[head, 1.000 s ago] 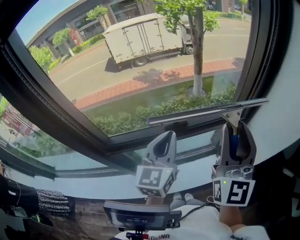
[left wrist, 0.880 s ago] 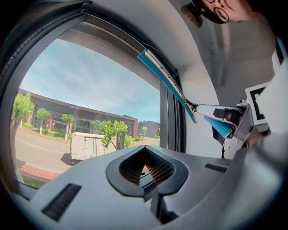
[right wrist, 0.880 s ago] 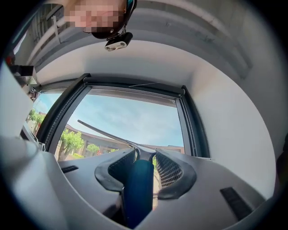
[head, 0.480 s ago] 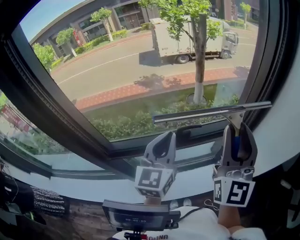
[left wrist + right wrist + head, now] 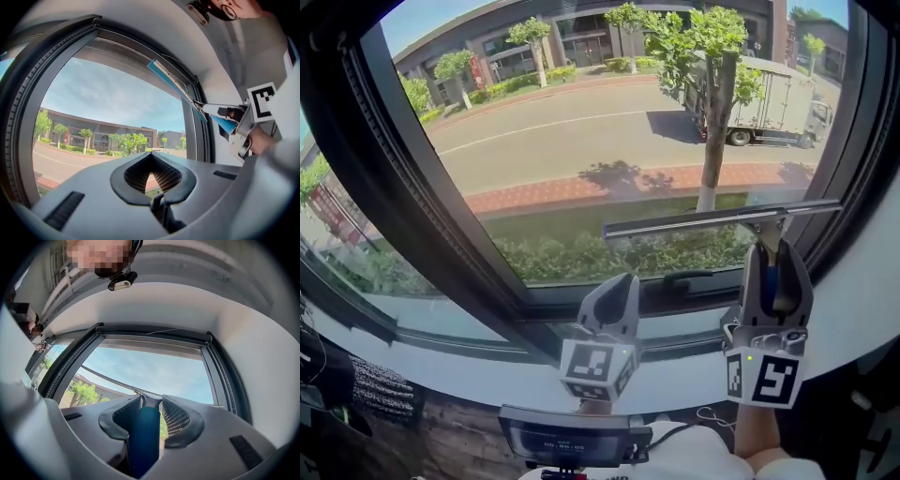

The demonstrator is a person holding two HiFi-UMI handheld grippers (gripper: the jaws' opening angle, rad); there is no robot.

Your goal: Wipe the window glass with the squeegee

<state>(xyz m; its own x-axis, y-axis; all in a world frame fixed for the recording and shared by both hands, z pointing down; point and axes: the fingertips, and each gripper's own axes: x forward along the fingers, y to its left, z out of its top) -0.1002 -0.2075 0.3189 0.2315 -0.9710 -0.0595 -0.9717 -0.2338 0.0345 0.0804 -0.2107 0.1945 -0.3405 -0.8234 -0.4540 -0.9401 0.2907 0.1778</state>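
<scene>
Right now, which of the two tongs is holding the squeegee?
The right tongs, shut on the blue handle of the squeegee. The left tongs are closed with nothing between them.

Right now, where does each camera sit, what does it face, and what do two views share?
Head view: on the person's head, looking down at the window glass; left gripper, right gripper and squeegee show.
Left gripper view: past its own shut, empty jaws at the glass; the person's hand at right.
Right gripper view: along jaws shut on the squeegee, up at the glass.
Shared: the squeegee.
</scene>
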